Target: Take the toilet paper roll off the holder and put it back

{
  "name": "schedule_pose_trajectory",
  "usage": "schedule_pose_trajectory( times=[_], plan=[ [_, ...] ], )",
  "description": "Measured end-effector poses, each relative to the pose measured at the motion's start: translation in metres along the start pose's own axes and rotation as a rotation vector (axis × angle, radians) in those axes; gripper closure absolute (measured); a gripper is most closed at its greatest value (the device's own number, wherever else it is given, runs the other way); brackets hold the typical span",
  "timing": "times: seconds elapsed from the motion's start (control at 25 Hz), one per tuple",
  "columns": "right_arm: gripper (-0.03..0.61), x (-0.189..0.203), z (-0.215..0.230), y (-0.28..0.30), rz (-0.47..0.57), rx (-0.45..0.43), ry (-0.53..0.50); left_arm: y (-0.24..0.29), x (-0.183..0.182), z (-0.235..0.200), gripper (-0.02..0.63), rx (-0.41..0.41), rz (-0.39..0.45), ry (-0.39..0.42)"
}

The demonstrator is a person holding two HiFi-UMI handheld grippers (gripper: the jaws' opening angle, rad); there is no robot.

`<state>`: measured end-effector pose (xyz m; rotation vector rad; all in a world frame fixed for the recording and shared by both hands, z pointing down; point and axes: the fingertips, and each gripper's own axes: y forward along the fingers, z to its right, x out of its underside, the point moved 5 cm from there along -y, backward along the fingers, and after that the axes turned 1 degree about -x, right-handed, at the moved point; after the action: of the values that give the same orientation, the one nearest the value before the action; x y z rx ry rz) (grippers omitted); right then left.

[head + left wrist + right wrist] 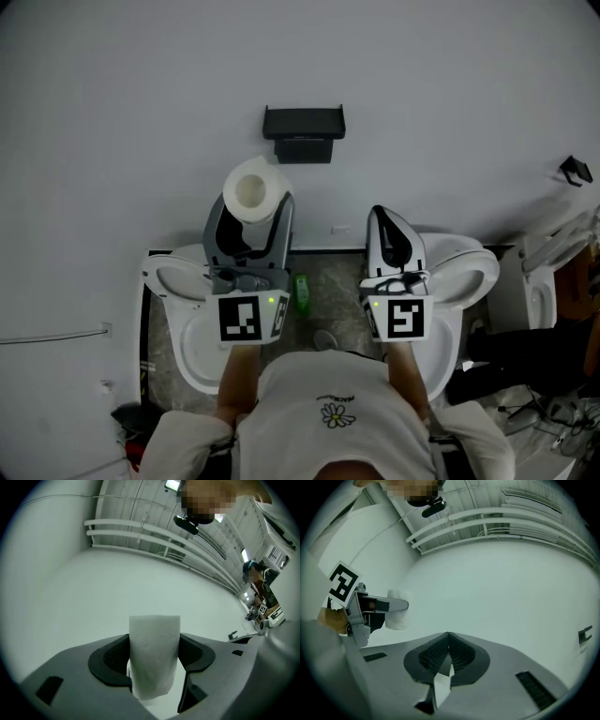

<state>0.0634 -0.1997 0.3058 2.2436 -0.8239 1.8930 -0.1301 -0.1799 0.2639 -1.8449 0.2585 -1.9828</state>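
My left gripper (251,208) is shut on a white toilet paper roll (253,189), holding it up in front of the white wall, below and left of the black holder (304,133). In the left gripper view the roll (153,656) stands upright between both black pads (111,660), which press its sides. The roll's hollow core faces the head camera. My right gripper (392,236) is to the right at about the same height, shut with nothing in it; its pads (459,654) meet at the tips. The right gripper view also shows the left gripper (389,606) with the roll (398,616).
Two white toilets (192,323) (455,281) stand below the grippers against the wall. A green bottle (302,292) stands on the floor between them. A small black fitting (576,170) is fixed to the wall at far right. Cluttered items lie at the right edge.
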Motion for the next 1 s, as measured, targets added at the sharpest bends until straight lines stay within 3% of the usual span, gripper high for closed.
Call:
schedule_pose_trajectory(
  times=[0.32, 0.52, 0.88, 1.0],
  plan=[
    [0.568, 0.006, -0.002, -0.003, -0.005, -0.008, 0.01, -0.019, 0.02, 0.001, 0.304, -0.038, -0.043, -0.05],
    [0.568, 0.012, 0.0, -0.007, -0.044, -0.001, 0.012, -0.023, 0.024, 0.002, 0.304, -0.043, -0.049, -0.046],
    [0.568, 0.012, -0.003, -0.007, -0.023, -0.024, 0.027, -0.022, 0.034, -0.004, 0.304, -0.068, -0.07, -0.049],
    [0.568, 0.011, -0.006, -0.009, 0.006, -0.073, 0.082, -0.017, 0.032, -0.007, 0.304, -0.064, -0.064, -0.038]
  ],
)
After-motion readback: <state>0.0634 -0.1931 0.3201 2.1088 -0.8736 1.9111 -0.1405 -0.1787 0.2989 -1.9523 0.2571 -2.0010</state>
